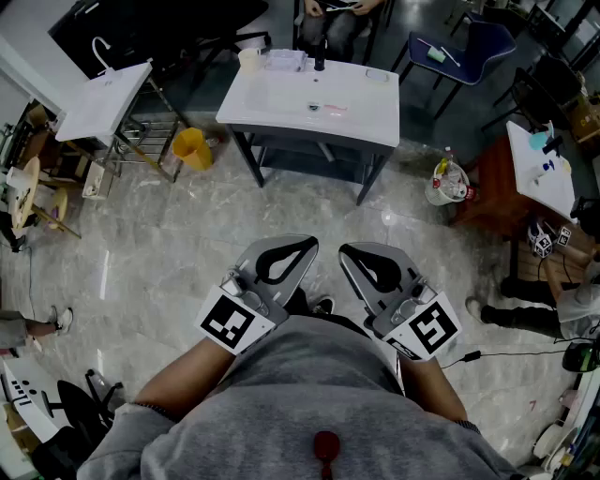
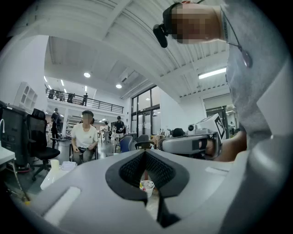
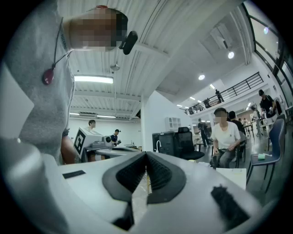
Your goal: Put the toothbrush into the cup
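We held the left hand-held gripper point(image 1: 300, 244) and the right hand-held gripper point(image 1: 352, 251) closed and empty, well apart from the counter point(image 1: 281, 101).

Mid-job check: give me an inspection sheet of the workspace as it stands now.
Surface: white table ahead, across open floor from the grippers.
Job's things: pale cup at the table's far left corner; thin pinkish item mid-table, possibly the toothbrush, too small to tell.
Clutter: clear tray, dark bottle.
Grippers: left gripper and right gripper shut, empty, held near the chest.
Cables: black cable on the floor, right.
Surroundings: yellow bin, blue chair, seated person.
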